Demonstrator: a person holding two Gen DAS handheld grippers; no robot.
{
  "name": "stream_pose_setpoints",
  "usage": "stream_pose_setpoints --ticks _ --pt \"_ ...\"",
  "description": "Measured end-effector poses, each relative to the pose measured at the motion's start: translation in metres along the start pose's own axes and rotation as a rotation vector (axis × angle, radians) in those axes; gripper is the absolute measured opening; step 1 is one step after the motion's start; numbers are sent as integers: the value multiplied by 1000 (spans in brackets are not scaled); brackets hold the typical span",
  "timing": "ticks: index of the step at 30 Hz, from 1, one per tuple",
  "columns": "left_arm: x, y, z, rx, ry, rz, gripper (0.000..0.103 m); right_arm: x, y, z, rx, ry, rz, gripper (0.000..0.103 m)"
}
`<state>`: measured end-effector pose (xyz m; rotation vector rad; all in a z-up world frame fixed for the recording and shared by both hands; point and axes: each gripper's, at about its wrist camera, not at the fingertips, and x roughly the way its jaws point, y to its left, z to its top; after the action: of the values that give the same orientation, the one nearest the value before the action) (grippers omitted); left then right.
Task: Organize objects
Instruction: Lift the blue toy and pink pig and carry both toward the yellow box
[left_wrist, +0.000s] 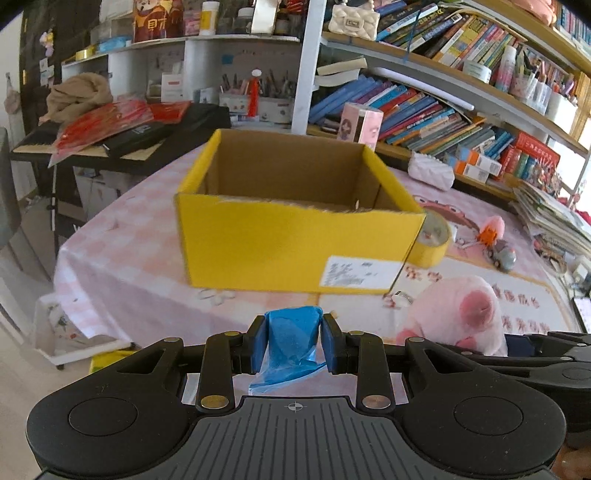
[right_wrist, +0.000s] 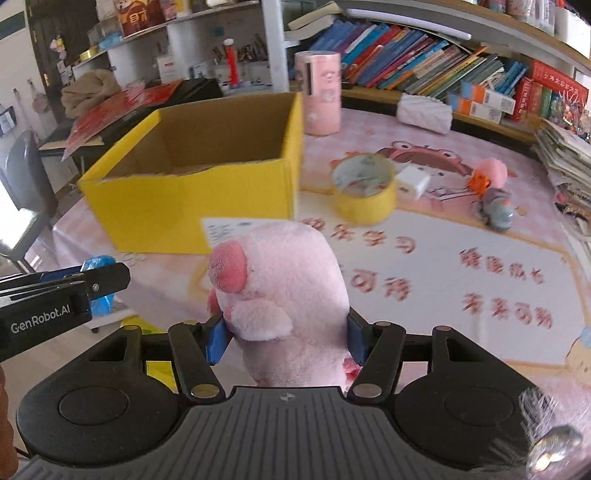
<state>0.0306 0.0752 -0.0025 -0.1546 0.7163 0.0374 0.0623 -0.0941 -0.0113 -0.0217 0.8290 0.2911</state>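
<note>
An open yellow cardboard box (left_wrist: 295, 243) stands on the pink tablecloth; it also shows in the right wrist view (right_wrist: 192, 206). My left gripper (left_wrist: 294, 341) is shut on a crumpled blue plastic bag (left_wrist: 291, 343), in front of the box's near wall. My right gripper (right_wrist: 286, 339) is shut on a pink plush pig (right_wrist: 284, 284), to the right of the box's front corner. The pig shows in the left wrist view (left_wrist: 458, 314), and the blue bag in the right wrist view (right_wrist: 98, 266).
A yellow tape roll (right_wrist: 364, 188), a white charger cube (right_wrist: 412, 182), a small orange-pink toy (right_wrist: 487, 175) and a grey toy (right_wrist: 496, 212) lie right of the box. A pink cylinder (right_wrist: 321, 92) and a white pouch (right_wrist: 424, 112) stand behind. Bookshelves line the back; a paper stack (right_wrist: 569, 158) sits at the right edge.
</note>
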Motion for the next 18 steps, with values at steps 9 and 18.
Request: stream_pose_setpoints --ticks 9,18 --pt "-19 40 -19 29 23 3 29 -2 42 -30 65 35 14 59" --pt "-29 54 -24 23 15 -23 29 -11 66 -42 57 46 10 59"
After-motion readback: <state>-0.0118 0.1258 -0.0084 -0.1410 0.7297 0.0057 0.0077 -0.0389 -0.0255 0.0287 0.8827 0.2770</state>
